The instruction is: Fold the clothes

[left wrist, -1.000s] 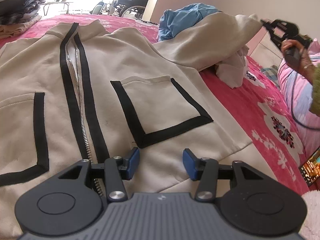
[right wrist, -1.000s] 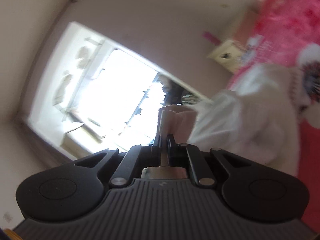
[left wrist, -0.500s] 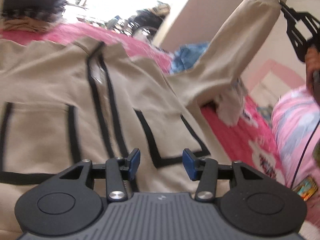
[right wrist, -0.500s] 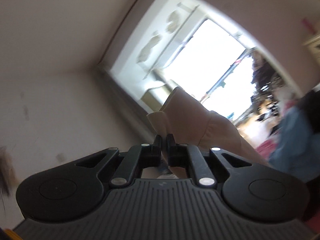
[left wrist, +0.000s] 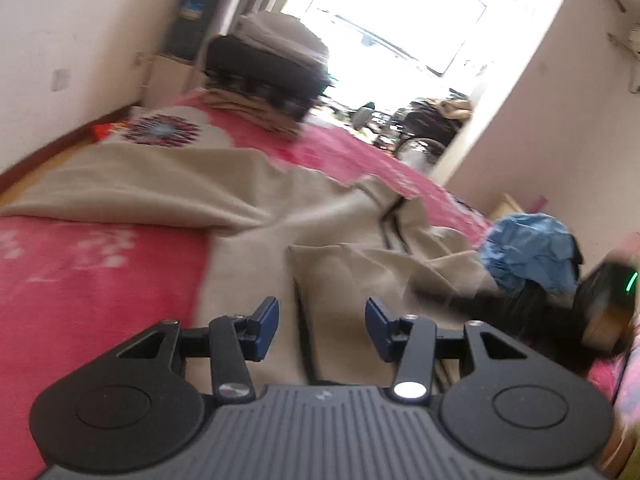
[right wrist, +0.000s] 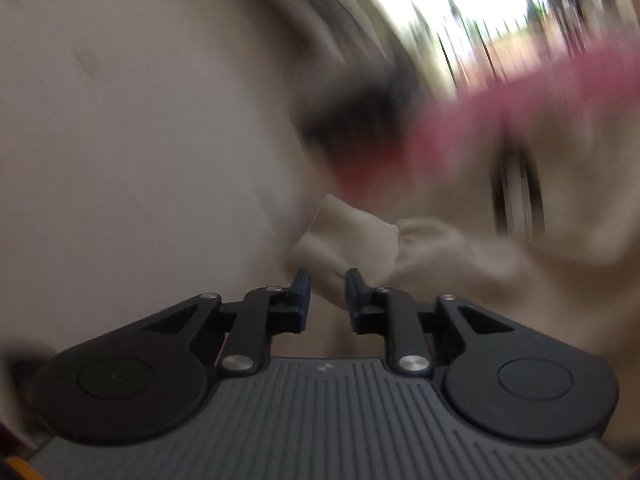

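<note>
Two tongs parted: left tongs (left wrist: pixel 322 330) empty above beige jacket (left wrist: pixel 248 200); right tongs (right wrist: pixel 324 294) just opening, sleeve cuff (right wrist: pixel 348 236) between, unpressed.

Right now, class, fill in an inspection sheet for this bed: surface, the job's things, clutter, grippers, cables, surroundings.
Surface: pink floral bedspread, partly covered.
Job's things: beige jacket spread across the bed, its sleeve cuff just ahead of the right gripper.
Clutter: stack of folded clothes at the far end; crumpled blue garment by the wall.
Grippers: left gripper open, empty, above the jacket; right gripper has just been opening, pads clear of the cuff.
Cables: nothing seen.
Surroundings: bright window, pale walls; right wrist view heavily blurred.
</note>
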Demonstrator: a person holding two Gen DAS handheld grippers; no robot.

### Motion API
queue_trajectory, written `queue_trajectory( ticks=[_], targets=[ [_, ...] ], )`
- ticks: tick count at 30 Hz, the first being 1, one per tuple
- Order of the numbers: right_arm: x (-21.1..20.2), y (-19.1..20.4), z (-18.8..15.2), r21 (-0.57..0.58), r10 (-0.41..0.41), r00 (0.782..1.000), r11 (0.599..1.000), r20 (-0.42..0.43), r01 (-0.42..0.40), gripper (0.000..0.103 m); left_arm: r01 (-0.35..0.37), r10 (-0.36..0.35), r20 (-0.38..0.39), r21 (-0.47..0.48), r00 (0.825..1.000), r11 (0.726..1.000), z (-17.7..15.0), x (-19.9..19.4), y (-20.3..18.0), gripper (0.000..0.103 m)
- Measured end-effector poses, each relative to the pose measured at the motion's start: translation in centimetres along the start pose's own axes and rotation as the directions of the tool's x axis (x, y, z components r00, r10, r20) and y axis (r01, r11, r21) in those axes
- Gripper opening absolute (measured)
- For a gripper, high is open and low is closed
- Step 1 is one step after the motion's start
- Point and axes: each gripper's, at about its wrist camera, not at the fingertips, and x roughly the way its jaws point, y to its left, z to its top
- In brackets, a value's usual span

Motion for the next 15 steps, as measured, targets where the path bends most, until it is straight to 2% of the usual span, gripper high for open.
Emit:
queue_trajectory(
  ticks=[1,2,4,6,9,11,15],
  targets=[
    [1.3,-0.2,-1.9,0.003,-0.04,0.996,0.999,-0.077,0.041,0.02,-0.013,0.013,0.004,0.003,1.0,1.0,0.2,-0.4,0.2,0.048],
    [1.1,-0.4,-3.1,0.02,-0.037,0.995,0.999,-0.097,0.039,0.02,-0.019,0.019,0.005,0.008,1.0,1.0,0.4,-0.6,0.1,0.049],
    [-1.9,-1.3,-4.8,0.109,0.016,0.997,0.994,-0.073,-0.008,0.02,-0.028,0.028,0.009,0.019,1.0,0.999,0.8,-1.0,0.0,0.05],
    [-6.1,-2.1,-5.8,0.18,0.013,0.999,0.984,-0.031,-0.007,0.026,-0.028,0.028,0.005,0.036,1.0,0.999,1.4,-1.0,-0.6,0.051],
    [-11.7,-1.4,-7.0,0.142,-0.113,0.993,0.984,0.032,0.107,0.033,-0.017,0.017,0.013,0.059,1.0,0.998,1.9,-1.3,-2.2,0.054],
    [-15.0,-1.6,-8.0,0.112,-0.193,0.978,0.977,0.083,0.183,0.042,-0.017,0.017,0.009,0.066,1.0,0.998,2.2,-1.4,-3.5,0.055],
    [-17.9,-4.1,-8.1,0.109,-0.319,0.935,0.946,0.152,0.305,0.042,-0.051,0.053,-0.026,0.075,0.998,0.996,1.9,-1.2,-6.3,0.055]
  ],
)
